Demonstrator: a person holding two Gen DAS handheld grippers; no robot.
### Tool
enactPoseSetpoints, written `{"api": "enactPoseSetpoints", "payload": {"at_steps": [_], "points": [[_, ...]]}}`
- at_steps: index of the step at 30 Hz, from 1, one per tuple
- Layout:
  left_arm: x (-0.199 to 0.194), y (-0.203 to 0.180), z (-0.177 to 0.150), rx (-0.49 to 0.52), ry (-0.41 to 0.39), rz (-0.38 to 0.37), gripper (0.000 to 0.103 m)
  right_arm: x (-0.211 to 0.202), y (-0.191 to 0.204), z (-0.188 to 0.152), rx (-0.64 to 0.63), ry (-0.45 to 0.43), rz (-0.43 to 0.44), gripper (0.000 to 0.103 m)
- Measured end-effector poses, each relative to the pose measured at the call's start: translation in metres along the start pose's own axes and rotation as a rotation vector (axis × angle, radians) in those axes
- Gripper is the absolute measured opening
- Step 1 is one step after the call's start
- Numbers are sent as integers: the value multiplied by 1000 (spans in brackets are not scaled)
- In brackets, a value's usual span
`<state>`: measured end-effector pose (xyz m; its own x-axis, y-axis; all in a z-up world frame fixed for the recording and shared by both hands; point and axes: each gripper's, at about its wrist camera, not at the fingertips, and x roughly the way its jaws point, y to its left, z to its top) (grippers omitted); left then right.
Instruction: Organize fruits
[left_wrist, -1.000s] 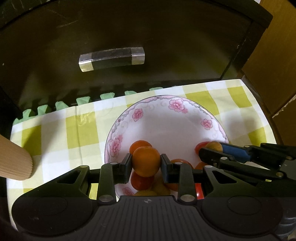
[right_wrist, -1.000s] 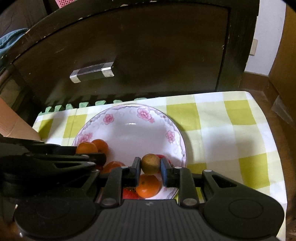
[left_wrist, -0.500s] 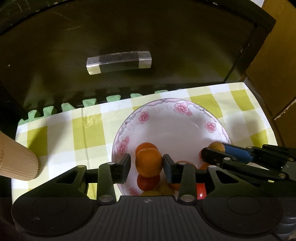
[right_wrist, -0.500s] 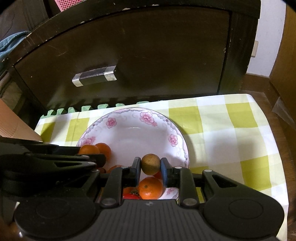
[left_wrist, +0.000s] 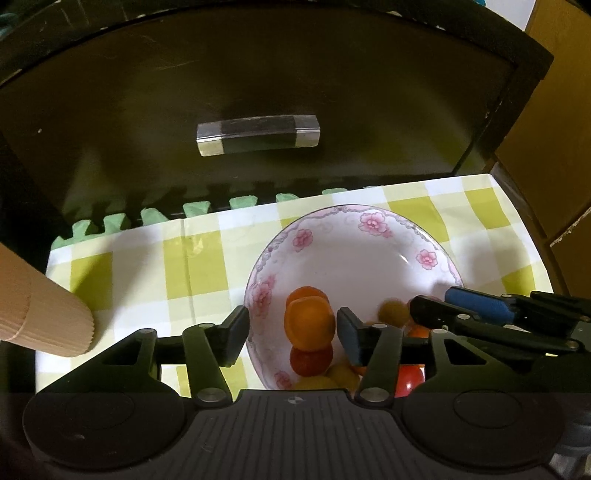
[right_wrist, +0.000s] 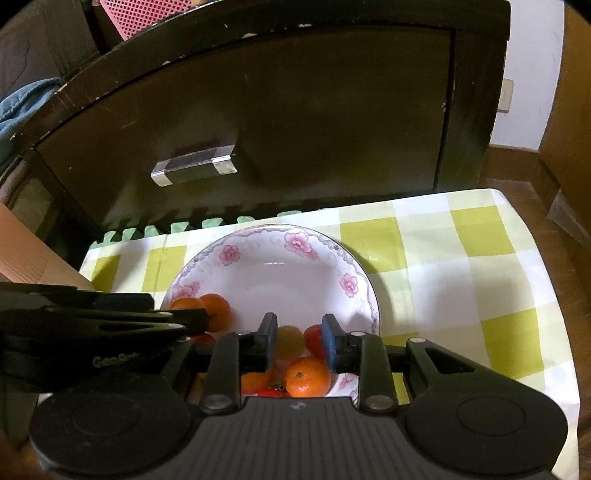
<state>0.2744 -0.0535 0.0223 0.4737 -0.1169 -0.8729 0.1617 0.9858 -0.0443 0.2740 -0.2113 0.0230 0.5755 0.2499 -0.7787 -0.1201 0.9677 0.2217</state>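
Fruits are sitting heaped in the near part of a flowered plate (left_wrist: 373, 229) on the checked cloth (left_wrist: 207, 258) of the tabletop. The left tool (left_wrist: 291, 328) is opening its jaws; an orange (left_wrist: 309, 322) is lying between them, clear of the left pad, contact with the right pad unclear. A red tomato (left_wrist: 310, 360) is lying just below it. The right tool (right_wrist: 299, 343) is opening too, pads apart, a yellowish fruit (right_wrist: 290, 341) blurred between them and a mandarin (right_wrist: 308, 376) just beneath. A cardboard roll (left_wrist: 40, 314) is lying left of the left tool.
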Motion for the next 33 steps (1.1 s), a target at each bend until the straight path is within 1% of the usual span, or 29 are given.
{"api": "enactPoseSetpoints", "payload": {"at_steps": [3,7,12,19,20,24,26,29,33], "points": [[-3,0,-2,0,-3,-6,62,-2,2,-1,-1,-1,0,28],[-12,-4,-5,14,-21,-14,70,-6,0,-2,5,-10,-20,28],[-26,-12,-8,36,-50,-18,74,-21,-6,-3,30,-36,-35,29],[-42,-17,-17,35,-68,-23,78,-43,-9,-9,34,-52,-40,31],[-45,-18,-19,37,-75,-21,78,-47,-9,-11,35,-53,-41,31],[-58,-22,-30,58,-116,5,85,-59,-9,-17,38,-59,-43,32],[-62,-23,-36,67,-130,16,85,-65,-9,-21,37,-63,-46,33],[-68,-22,-45,54,-142,11,86,-72,-7,-29,26,-68,-55,37],[-75,-22,-56,50,-168,29,87,-80,-4,-40,20,-67,-58,38]]}}
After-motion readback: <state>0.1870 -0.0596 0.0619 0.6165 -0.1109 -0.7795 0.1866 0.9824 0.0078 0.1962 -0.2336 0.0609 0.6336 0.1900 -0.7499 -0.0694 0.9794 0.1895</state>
